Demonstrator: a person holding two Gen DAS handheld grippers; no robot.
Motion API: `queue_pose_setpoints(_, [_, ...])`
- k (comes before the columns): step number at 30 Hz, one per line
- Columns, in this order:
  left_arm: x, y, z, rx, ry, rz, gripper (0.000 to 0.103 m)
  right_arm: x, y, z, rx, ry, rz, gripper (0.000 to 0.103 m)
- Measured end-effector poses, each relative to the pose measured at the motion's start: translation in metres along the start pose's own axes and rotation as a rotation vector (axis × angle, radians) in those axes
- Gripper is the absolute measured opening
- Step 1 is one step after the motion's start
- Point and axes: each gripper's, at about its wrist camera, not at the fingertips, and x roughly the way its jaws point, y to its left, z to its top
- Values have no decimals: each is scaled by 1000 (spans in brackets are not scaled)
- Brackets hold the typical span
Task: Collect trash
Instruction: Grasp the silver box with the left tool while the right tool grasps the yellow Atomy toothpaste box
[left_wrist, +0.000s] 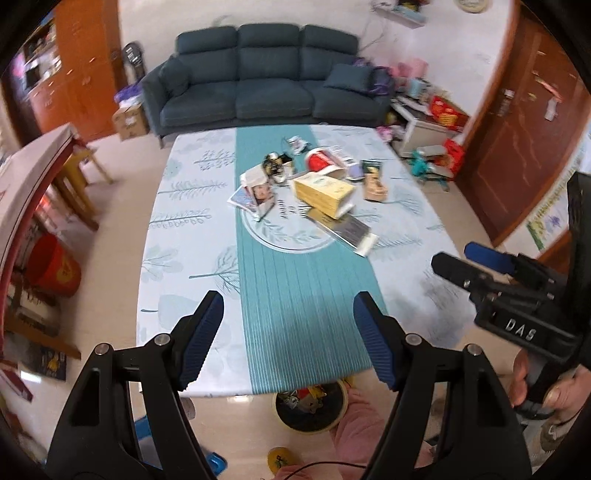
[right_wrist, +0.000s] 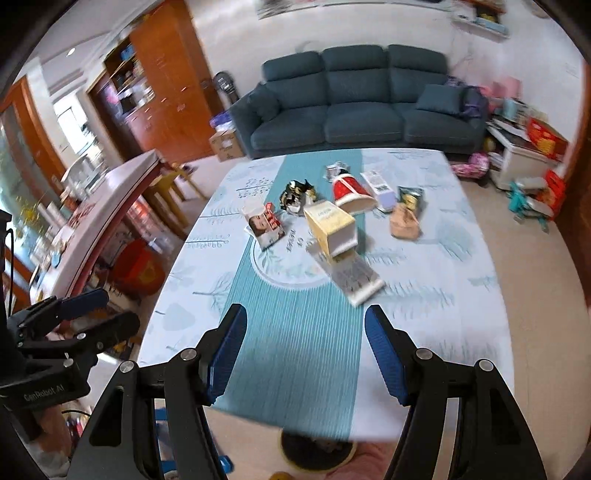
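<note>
Trash: a loose cluster of packaging lies mid-tabletop, beyond both grippers, none of it held.
Count: about eight pieces; one yellow carton (left_wrist: 323, 192), one red cup (left_wrist: 323, 162), one flat grey box (left_wrist: 351, 230), one photo box (left_wrist: 256, 192), one crumpled dark wrapper (left_wrist: 275, 164), one snack bag (left_wrist: 375, 179), one white-lilac box (right_wrist: 378, 186), one small wrapper behind the cup; blur makes this rough.
Bin: one round bin (left_wrist: 310, 410) on the floor under the near tabletop (left_wrist: 184, 221) edge.
Left gripper (left_wrist: 288, 341): jaws wide apart, empty.
Right gripper (right_wrist: 306, 352): jaws wide apart, empty.
Advice: probably start with the nearest flat box, gripping its edge.
</note>
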Motion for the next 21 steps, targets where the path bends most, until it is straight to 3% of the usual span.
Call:
queue_pose_setpoints(10, [112, -10, 70, -247, 133, 127, 70, 145, -41, 102, -244, 186, 54, 68])
queue_pose_setpoints(16, [154, -20, 76, -338, 207, 185, 70, 227, -33, 127, -340, 302, 38, 72])
queue_pose_setpoints(21, [166, -17, 72, -397, 241, 224, 70, 273, -27, 131, -334, 386, 31, 72])
